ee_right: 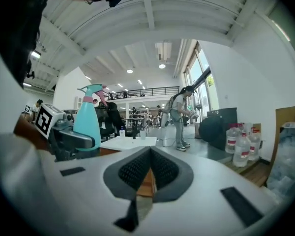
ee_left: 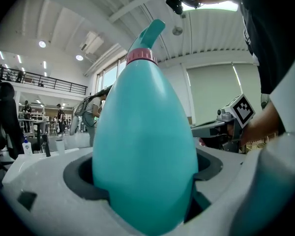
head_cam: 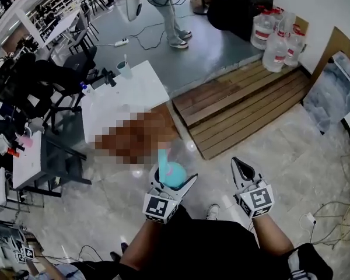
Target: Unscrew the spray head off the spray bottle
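**A:** Starting left: the left tool [head_cam: 175,184] is clamped round the wide belly of the spray bottle [ee_left: 145,146]. It holds the bottle upright in the air, with the spray head [ee_left: 150,32] on its pink collar [ee_left: 141,56] at the top.

**B:** And right of the bottle?

**A:** The right tool [ee_right: 150,154] hangs apart from the bottle, jaws pressed together on nothing.

**B:** So what could go wrong?

**A:** Three things, I'd guess. Those jaws must spread first, or they will only knock the head. The bottle's body looks smooth and tapering, so a twist at the top could spin it or squeeze it up out of the left tool's pads. And a bite on the thin nozzle instead of the collar would lever the bottle sideways rather than turn the thread.

**B:** Room to move?

**A:** Plenty. Open air lies between the bottle and the right tool. Only floor [head_cam: 291,162] seems to lie under the bottle, so a drop would fall all the way. The desk [head_cam: 128,95] stands beyond the bottle, and the wooden platform [head_cam: 245,107] is beyond and right of it. The person's body is close behind the bottle.
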A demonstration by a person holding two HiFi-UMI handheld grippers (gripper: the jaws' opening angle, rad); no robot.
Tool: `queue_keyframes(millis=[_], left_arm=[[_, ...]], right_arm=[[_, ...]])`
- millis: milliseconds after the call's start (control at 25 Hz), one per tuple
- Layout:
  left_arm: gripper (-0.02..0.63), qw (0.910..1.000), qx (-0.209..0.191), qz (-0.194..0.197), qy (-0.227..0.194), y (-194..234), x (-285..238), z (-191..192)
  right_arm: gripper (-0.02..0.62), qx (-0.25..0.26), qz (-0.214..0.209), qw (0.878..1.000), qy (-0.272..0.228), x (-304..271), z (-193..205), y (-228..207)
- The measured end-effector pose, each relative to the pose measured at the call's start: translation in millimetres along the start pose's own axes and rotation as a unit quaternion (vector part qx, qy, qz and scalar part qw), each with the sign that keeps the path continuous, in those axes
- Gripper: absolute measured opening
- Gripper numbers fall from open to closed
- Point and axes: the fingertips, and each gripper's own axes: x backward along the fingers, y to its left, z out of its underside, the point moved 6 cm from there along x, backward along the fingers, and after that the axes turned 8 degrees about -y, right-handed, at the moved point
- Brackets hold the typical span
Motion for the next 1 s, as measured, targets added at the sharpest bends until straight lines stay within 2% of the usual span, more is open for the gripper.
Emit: queue_keyframes(millis=[320,680,880,1000], left_arm=[[0.483,0.9996,0.012,-0.027,0.001,54.2,-10.7,20.9],[0.483,0.9989,0.018,-0.042,0.008,162.4,-24.6,34.7],[0.482,0.9982,0.018,-0.052,0.022,223.7,-24.8,37.5],[0.483,0.9983,0.019,-0.054,0.014,259.2,-24.3,38.8]], right_arm=[[0.005,0.007,-0.05,0.999,0.015,-72.6,5.2,10.9],[0.005,0.014,-0.084,0.996,0.005,-195.9,-7.8,35.8],[0.005,0.011,-0.087,0.996,0.024,-255.3,-10.2,55.4],[0.005,0.01,-0.087,0.996,0.021,-290.2,-12.9,67.4]])
